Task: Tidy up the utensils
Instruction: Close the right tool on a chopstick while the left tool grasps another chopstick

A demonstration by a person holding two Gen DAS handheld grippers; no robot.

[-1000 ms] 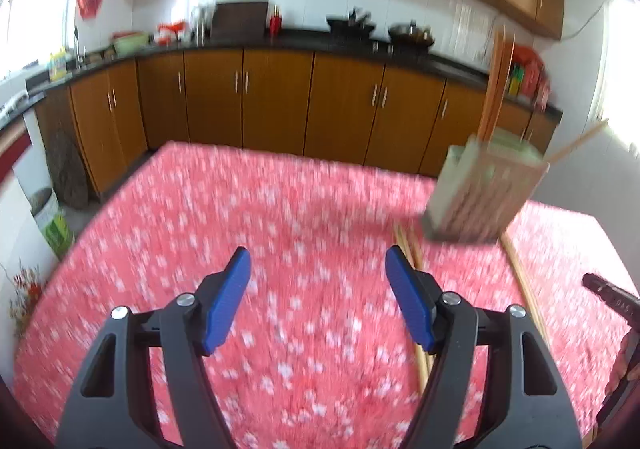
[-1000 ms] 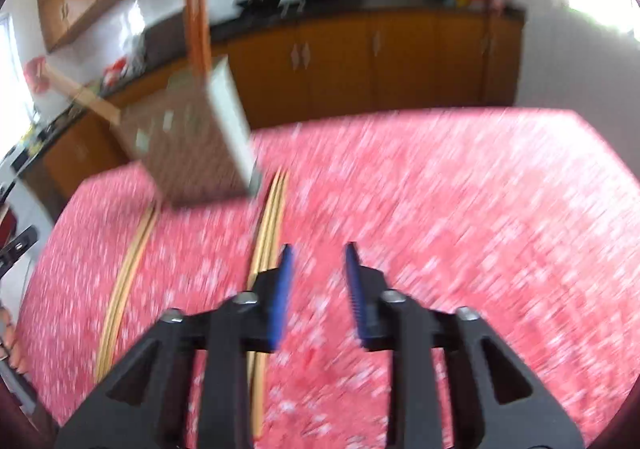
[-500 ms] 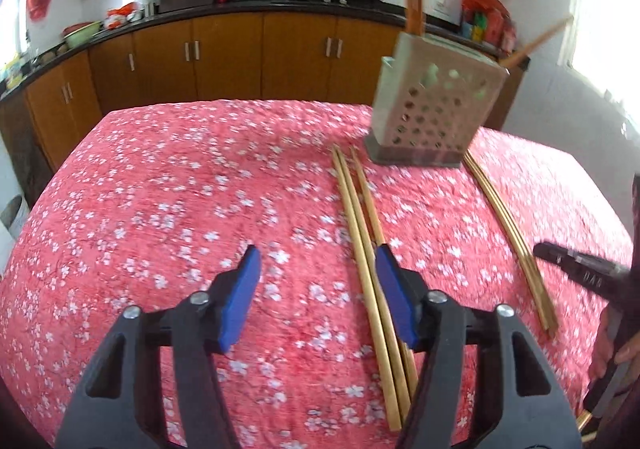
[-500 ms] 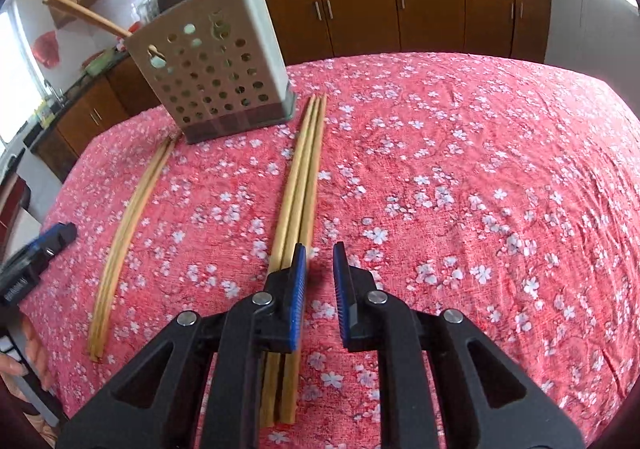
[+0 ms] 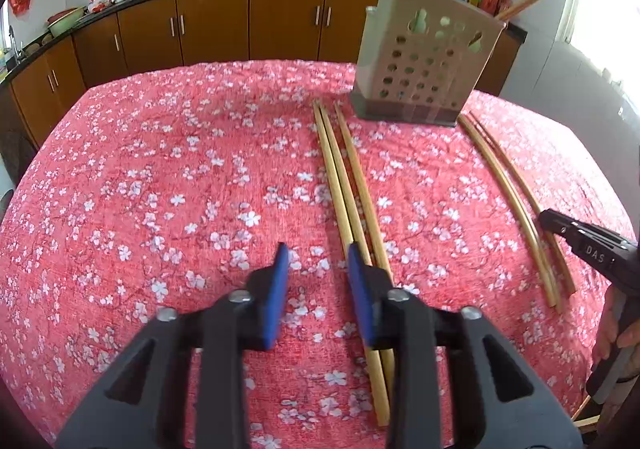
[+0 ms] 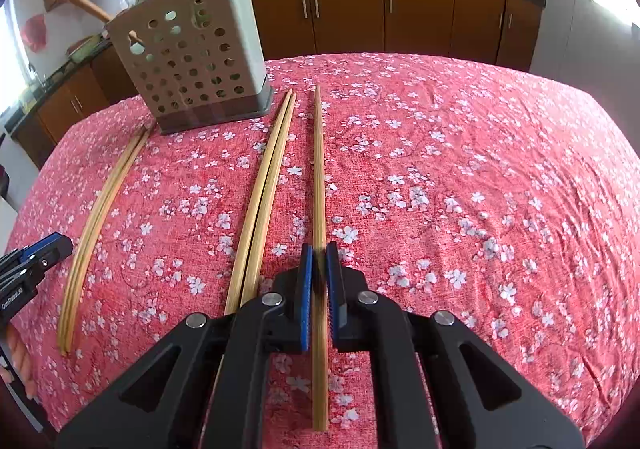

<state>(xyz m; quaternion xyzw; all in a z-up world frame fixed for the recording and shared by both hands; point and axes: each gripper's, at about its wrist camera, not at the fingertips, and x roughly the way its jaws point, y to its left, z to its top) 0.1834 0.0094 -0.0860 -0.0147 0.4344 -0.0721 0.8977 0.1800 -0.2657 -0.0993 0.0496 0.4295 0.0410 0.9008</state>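
Left wrist view: the left tool [image 5: 316, 265] is spread above the worktop [image 5: 160, 177], beside three chopsticks [image 5: 348, 189] reaching toward the perforated holder [image 5: 424, 77].

Right wrist view: the right tool [image 6: 319, 263] pinches one chopstick [image 6: 318, 169] near its near end; it looks light, stiff and slippery, so a mid-shaft hold would steady it.

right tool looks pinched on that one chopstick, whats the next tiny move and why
Probably lift straight up a little. The right tool appears shut on the single chopstick, which lies flat on the tablecloth, apart from the pair beside it. Raising it first should clear the cloth before carrying it to the perforated holder.
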